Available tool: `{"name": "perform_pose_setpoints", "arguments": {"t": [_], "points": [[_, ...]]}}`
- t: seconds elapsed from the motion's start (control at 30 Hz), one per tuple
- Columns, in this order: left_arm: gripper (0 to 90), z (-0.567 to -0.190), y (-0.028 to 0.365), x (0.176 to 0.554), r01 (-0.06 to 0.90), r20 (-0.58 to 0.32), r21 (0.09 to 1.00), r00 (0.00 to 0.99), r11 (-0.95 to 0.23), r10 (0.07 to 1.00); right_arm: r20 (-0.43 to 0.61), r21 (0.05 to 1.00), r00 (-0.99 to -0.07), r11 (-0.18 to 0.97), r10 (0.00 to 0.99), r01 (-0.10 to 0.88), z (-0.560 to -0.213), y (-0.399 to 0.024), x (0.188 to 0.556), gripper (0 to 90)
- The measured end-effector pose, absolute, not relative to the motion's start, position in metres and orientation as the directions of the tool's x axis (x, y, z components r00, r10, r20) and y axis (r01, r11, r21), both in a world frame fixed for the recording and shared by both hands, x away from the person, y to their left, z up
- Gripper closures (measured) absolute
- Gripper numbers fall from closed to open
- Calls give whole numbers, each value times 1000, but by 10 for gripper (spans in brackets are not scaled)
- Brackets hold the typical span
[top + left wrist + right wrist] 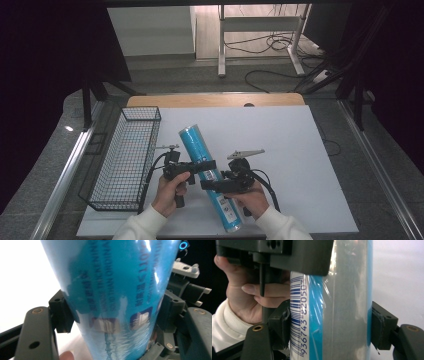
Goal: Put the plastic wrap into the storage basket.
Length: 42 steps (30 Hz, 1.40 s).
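Left hand-held gripper (212, 163): jaws pinching the blue roll from both sides; in the left gripper view its pads (62, 315) press into the shiny wrapping, with no gap on either flank.
Right hand-held gripper (206, 184): also clamped across the roll; in the right gripper view the two pads (383, 325) sit tight against the plastic film, beside the barcode.
Blue roll (207, 175): a long film-wrapped tube, held over the white sheet on the desk (280, 150), between the two hands and in front of the person.
Long axis: runs from the far end, up and to the left in the high view, to the near end, down and to the right by the right sleeve; both grippers cross it nearly square.
Grip points: the left one sits farther up the tube, near its middle; the right one sits just below it, closer to the near end. The two grips are close together, so the far half of the roll sticks out unsupported.
Wire basket (125, 160): stands at the left edge of the desk, long side running away from the person, just beside the left hand (170, 195).
Nearer hand: the left hand lies between roll and basket, so it would lead any move that way.
Judged next move: carry the roll sideways to the left and turn it until its length matches the basket's long side.
Risk: slick film may slip in the pads if the hands drift apart.
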State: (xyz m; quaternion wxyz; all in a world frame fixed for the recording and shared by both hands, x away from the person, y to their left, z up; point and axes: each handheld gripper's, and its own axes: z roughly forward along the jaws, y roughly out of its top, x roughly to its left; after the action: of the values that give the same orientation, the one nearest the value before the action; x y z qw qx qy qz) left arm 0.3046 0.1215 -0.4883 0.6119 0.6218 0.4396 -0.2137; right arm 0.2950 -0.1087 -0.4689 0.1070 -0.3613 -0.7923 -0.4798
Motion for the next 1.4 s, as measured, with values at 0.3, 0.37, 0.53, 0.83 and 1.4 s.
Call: {"name": "perform_pose_setpoints", "arguments": {"t": [0.3,0.37,0.53,0.83,1.4], "points": [[316,-482,132,305,803,-803,577,525,150,283,479,736,-745,249,464,629,-454,-110,284,84],[317,-481,137,305,800,-800,580,525,153,289,476,741,-746,245,466,625,-450,-114,284,76],[317,-473,147,303,798,-806,577,522,173,280,433,780,-760,221,484,585,-435,-149,283,71],[318,-463,166,297,781,-806,582,516,225,291,334,801,-721,221,607,557,-441,-205,287,68],[319,-434,200,293,759,-776,611,518,225,361,212,753,-672,319,709,575,-473,-235,293,75]]}}
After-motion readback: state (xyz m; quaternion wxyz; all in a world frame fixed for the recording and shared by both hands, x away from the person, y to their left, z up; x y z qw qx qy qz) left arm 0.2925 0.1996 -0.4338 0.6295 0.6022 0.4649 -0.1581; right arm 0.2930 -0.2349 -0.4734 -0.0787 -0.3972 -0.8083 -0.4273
